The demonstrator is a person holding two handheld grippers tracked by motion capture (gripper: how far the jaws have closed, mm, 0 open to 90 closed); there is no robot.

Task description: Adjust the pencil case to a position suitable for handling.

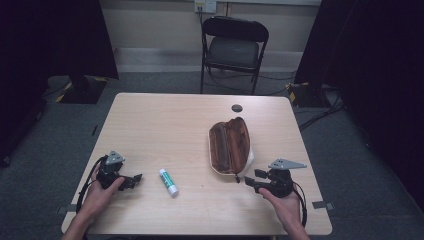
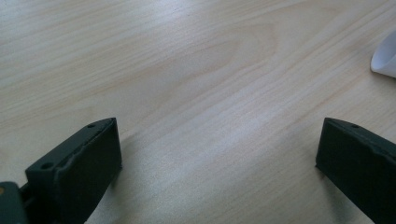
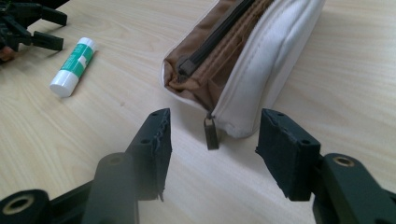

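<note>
A dim room with grey carpet holds a light wooden table (image 1: pixel 165 125); a black folding chair (image 1: pixel 234 50) stands beyond its far edge. From the high view, a brown and white pencil case (image 1: pixel 230 145) lies unzipped toward the right edge, and a green and white glue stick (image 1: pixel 168 181) lies near the front edge. The left gripper (image 1: pixel 134 181) rests by the front left corner, the right gripper (image 1: pixel 250 178) by the front right. In the left gripper view, the jaws stand wide apart over bare wood. In the right gripper view, the jaws stand apart, the case's zipper pull (image 3: pixel 210 132) between them, untouched.
</note>
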